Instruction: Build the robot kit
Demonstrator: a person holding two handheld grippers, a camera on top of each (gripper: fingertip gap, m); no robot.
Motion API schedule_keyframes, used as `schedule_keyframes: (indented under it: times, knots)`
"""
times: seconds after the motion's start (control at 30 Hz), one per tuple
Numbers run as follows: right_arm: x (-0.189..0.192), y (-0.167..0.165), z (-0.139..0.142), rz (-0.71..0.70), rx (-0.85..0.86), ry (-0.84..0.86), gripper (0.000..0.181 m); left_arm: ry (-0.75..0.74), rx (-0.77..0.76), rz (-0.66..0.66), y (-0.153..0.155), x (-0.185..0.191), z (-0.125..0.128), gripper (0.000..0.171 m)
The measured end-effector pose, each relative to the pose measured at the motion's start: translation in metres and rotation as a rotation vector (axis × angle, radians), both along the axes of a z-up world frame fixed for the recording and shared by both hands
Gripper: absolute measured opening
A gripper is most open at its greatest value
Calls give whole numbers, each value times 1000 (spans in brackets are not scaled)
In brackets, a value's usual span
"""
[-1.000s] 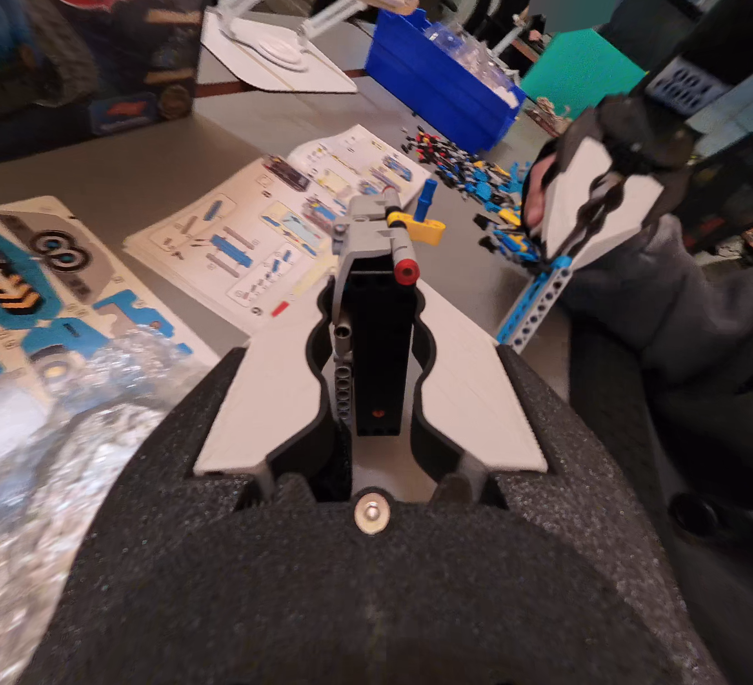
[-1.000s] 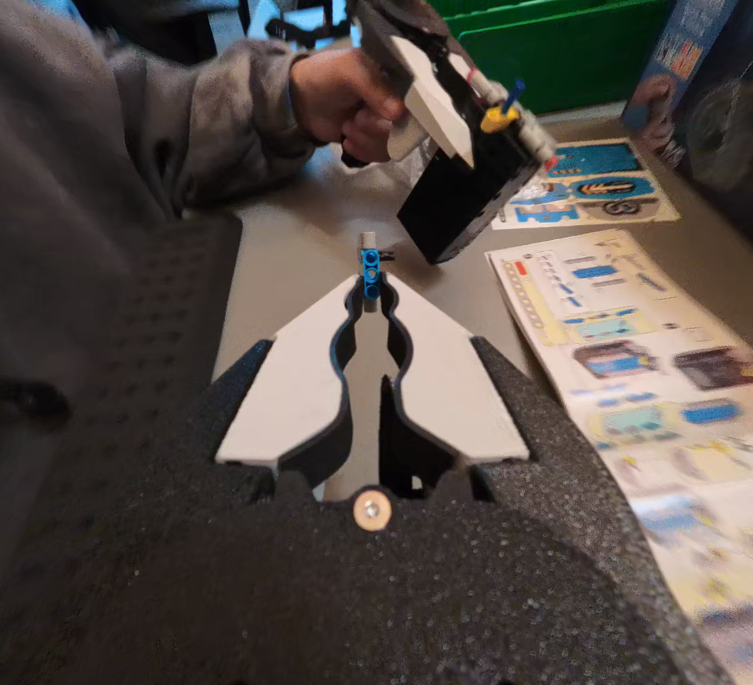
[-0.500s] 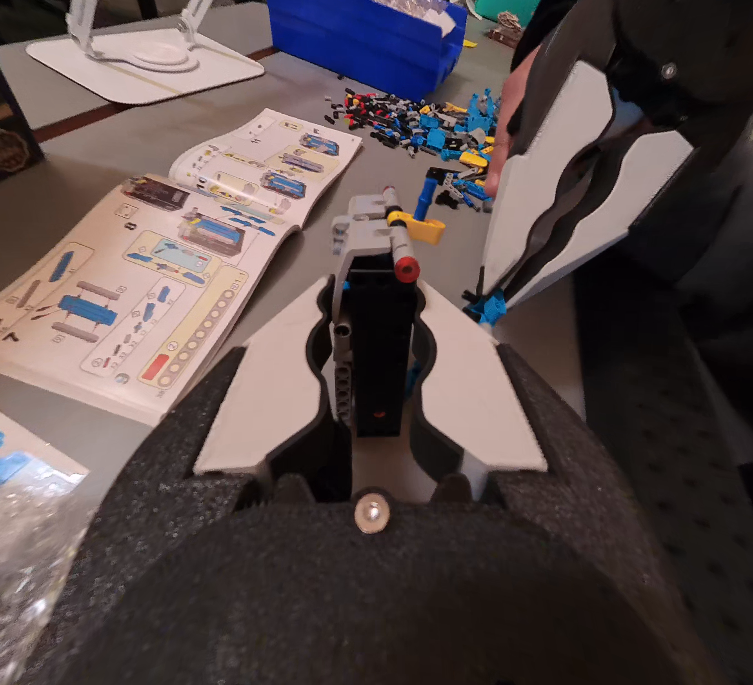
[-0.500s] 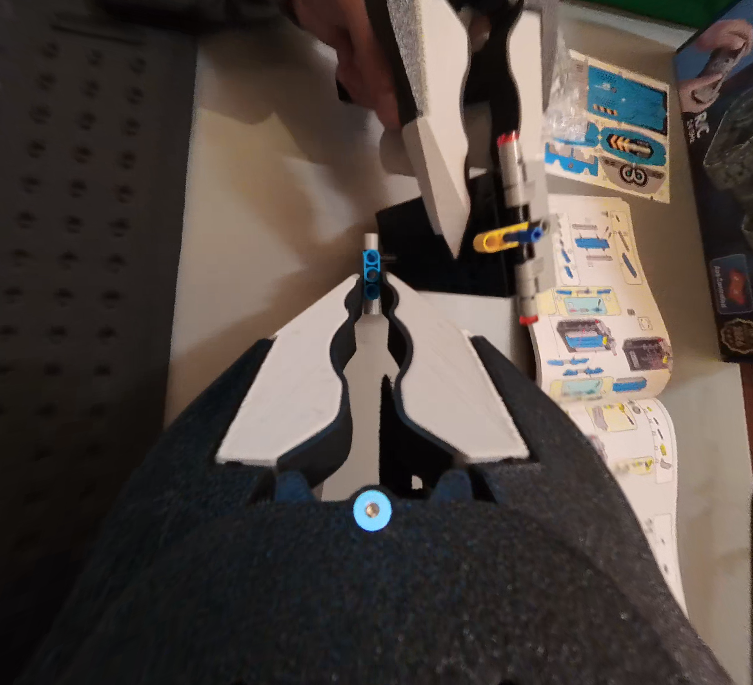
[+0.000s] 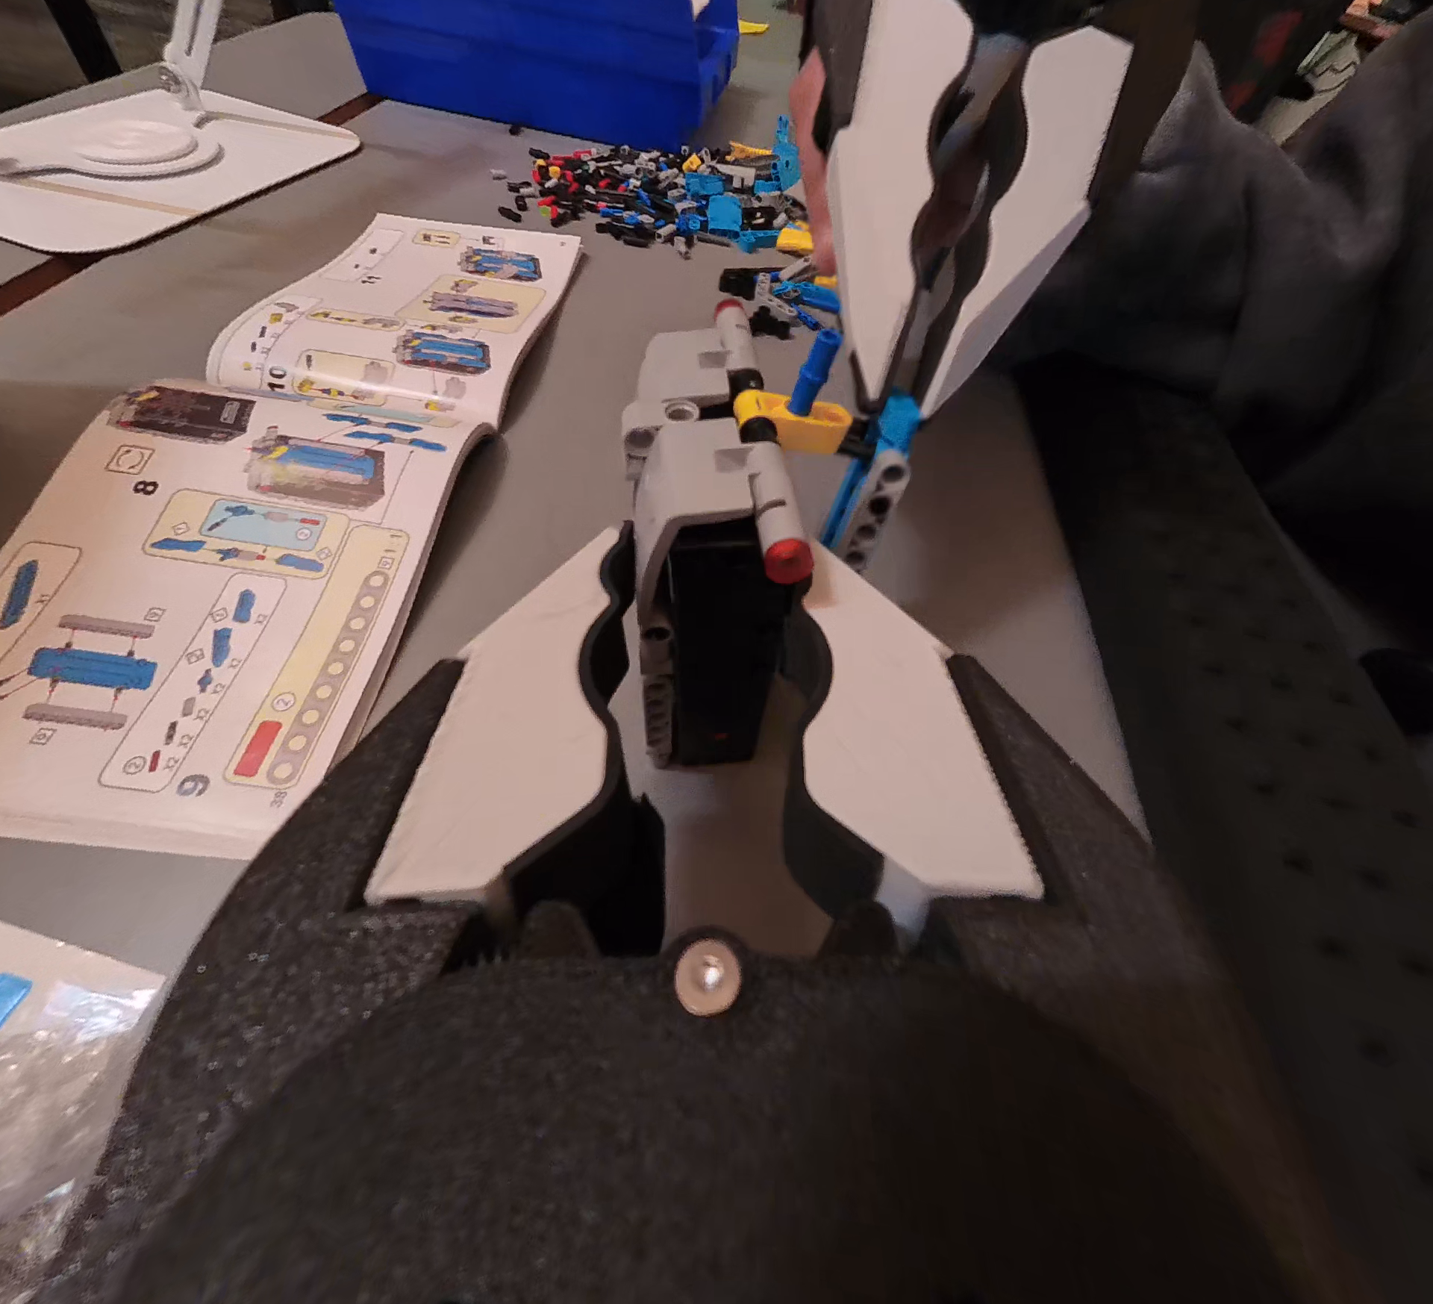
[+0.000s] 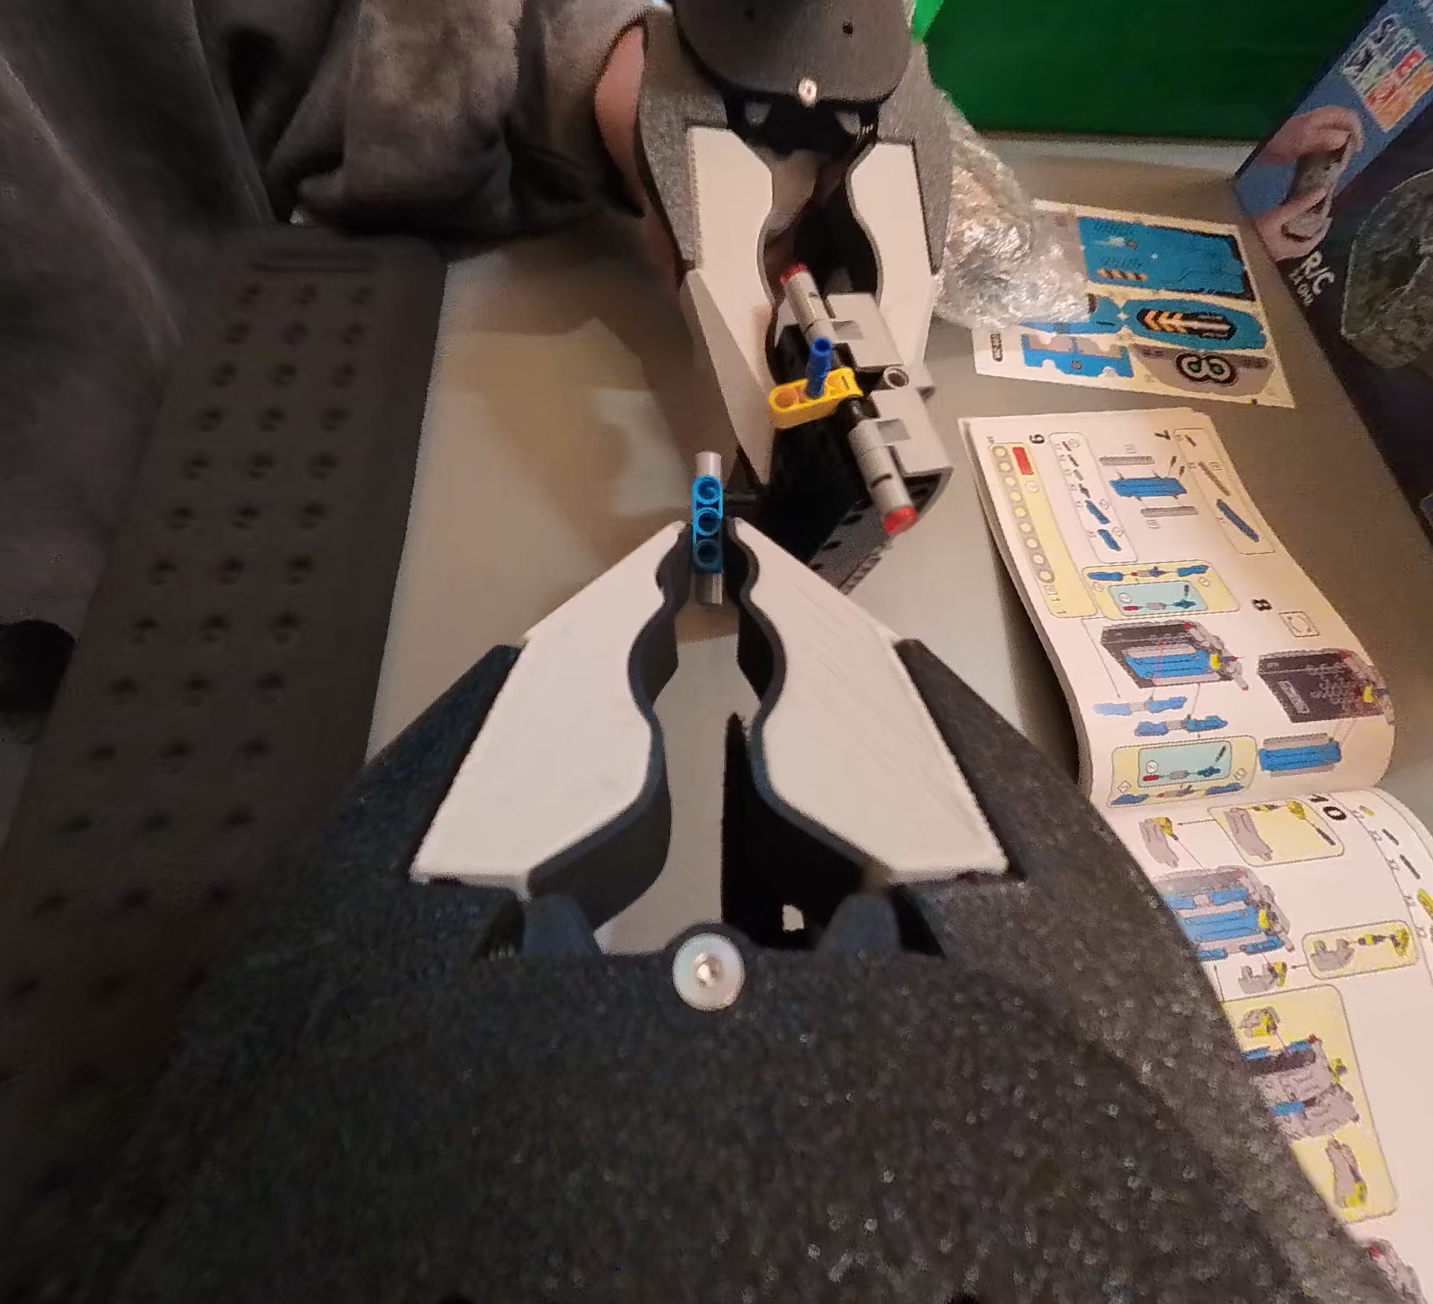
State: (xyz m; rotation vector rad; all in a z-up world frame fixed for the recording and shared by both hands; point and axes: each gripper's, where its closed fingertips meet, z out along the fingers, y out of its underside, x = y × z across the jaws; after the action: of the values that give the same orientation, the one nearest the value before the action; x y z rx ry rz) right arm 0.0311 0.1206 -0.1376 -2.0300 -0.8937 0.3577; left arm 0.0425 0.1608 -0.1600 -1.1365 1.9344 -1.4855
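black block: left gripper is clamping a black-and-grey brick assembly (yellow connector on its side)
blue beam: right gripper is pinching a blue beam, tip meeting the assembly
table: manual is lying open

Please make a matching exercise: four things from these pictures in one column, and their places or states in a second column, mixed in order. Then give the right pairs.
Things
1. black and grey brick assembly
2. blue beam
3. blue bin
4. instruction booklet

Places or states
A. lies open on the table
B. gripped in the right claw
C. stands behind the pile of loose pieces
D. gripped in the left claw

Pairs: 1-D, 2-B, 3-C, 4-A
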Motion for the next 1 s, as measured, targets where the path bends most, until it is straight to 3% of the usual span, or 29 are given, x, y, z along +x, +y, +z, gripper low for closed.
schedule_keyframes:
  times: [0.37,0.73,1.0]
  knots:
    - [3,1,-5,-20,19,-73,6,35,-33,-50,-2,-6,-3,43]
    - [5,4,-6,-40,32,-114,6,20,-81,-99,4,-17,12,42]
    - [4,3,-7,-37,35,-123,6,43,-66,-112,0,-18,5,47]
